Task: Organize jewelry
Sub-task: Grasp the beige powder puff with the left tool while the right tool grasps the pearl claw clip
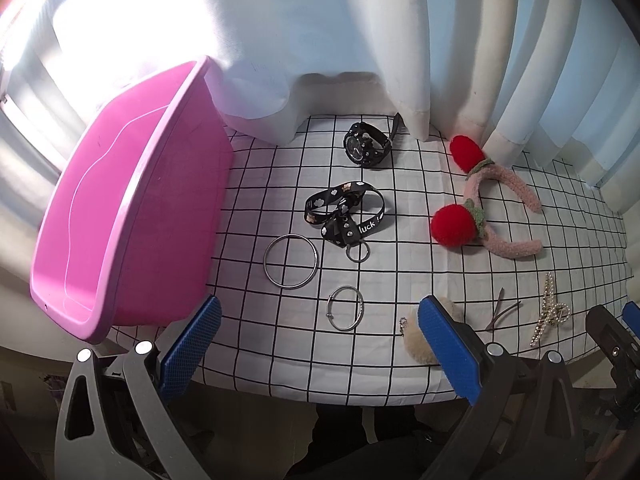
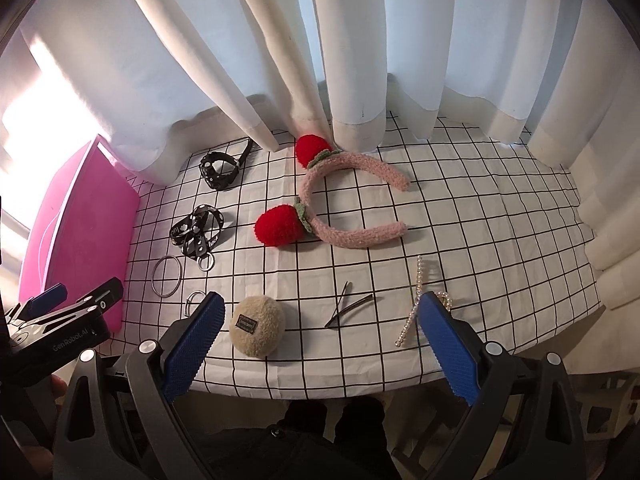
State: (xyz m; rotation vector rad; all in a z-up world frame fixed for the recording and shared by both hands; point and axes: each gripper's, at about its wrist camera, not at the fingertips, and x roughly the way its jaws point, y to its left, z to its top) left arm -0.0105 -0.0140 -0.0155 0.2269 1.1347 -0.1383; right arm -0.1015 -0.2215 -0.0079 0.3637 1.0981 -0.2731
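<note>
Jewelry lies on a white checked tablecloth (image 1: 400, 264). A pink bin (image 1: 132, 208) stands at the left. A black watch (image 1: 366, 145), a black strap with a key ring (image 1: 344, 216), a large silver bangle (image 1: 291, 262) and a small silver bracelet (image 1: 346, 308) lie ahead of my left gripper (image 1: 320, 320), which is open and empty at the table's near edge. My right gripper (image 2: 320, 320) is open and empty over a beige pompom clip (image 2: 257, 326), metal hair clips (image 2: 348, 306) and pearl hair clips (image 2: 416, 300). A pink headband with red pompoms (image 2: 340, 200) lies farther back.
White curtains (image 2: 340, 60) hang along the back and right of the table and rest on the cloth. The pink bin also shows at the left of the right wrist view (image 2: 76, 224). The left gripper's body (image 2: 60, 320) shows in the right wrist view.
</note>
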